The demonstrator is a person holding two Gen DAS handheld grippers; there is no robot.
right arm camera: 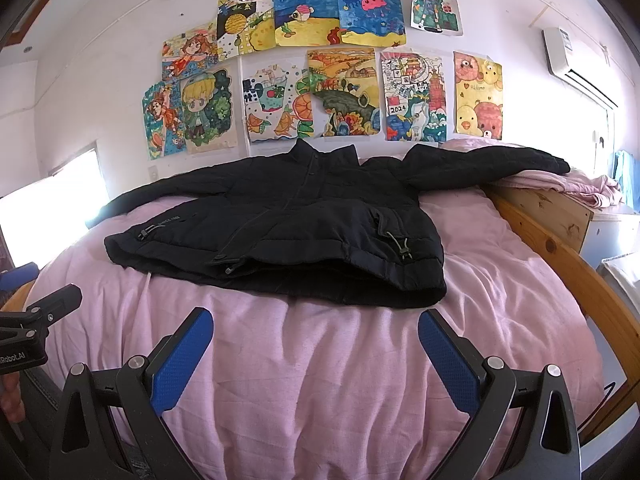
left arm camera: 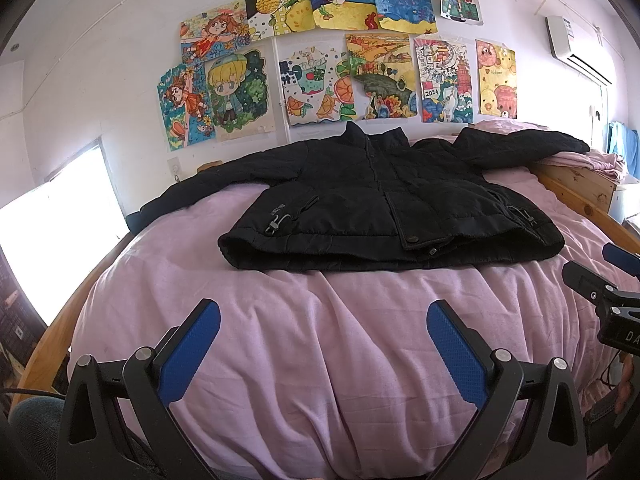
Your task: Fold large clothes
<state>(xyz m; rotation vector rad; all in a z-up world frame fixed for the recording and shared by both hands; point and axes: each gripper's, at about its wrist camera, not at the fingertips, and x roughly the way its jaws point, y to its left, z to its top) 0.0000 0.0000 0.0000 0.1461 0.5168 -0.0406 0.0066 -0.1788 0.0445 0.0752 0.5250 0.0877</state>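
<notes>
**Black jacket laid out, both grippers wide**

While the black jacket (left arm camera: 384, 200) lies spread flat on the pink bedcover (left arm camera: 320, 340), front up and sleeves out, it sits ahead of both grippers, untouched. Left gripper (left arm camera: 323, 322) and right gripper (right arm camera: 316, 328) gape, holding nothing. One wall drawing (right arm camera: 414, 96) reads "2024"; the jacket's small hem print is too blurred to read.

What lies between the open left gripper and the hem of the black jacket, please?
Only bare, wrinkled pink bedding separates the left gripper from the black jacket, shown in the left wrist view.
</notes>
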